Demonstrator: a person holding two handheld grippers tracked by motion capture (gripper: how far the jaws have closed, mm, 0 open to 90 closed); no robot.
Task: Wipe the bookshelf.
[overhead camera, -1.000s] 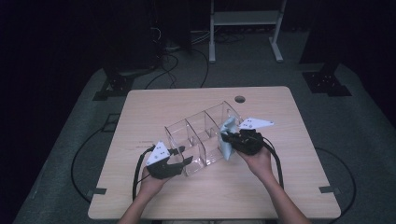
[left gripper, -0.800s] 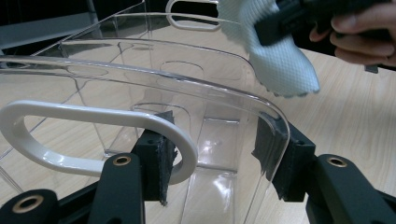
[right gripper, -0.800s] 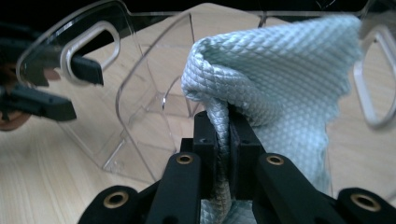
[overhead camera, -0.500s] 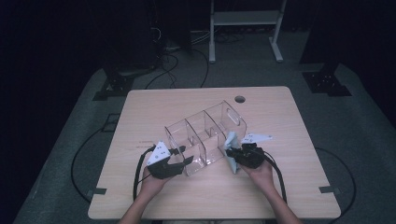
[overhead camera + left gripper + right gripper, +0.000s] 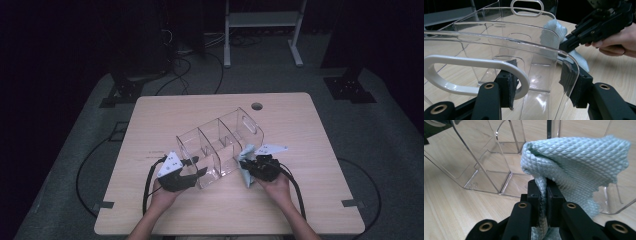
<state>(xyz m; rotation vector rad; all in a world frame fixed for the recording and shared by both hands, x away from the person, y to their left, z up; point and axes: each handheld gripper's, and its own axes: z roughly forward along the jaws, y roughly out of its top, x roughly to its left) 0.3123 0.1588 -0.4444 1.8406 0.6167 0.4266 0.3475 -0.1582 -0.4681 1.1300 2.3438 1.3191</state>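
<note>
1. Carrying everything: the pale wooden bench, spreading under both grippers and lying bare on the near side of them.
2. Sitting between the two grippers: the clear plastic organizer, tipped up on an angle, split by see-through dividers into compartments, with an oval handle cut-out at its far end and a white handle rim at the end nearest the left gripper.
3. Steadying that organizer: the left gripper, pinching the end wall by the white rim, one pad inside, one outside, probably bracing it so the wall can be wiped without sliding.
4. Pressing in from the organizer's other side: the right gripper, pressed together on a fold of cloth, low against the outer wall.
5. Bunching up just beyond the right gripper's tips: the pale blue-green cloth, waffle-textured, touching the clear wall, seemingly for wiping it.
</note>
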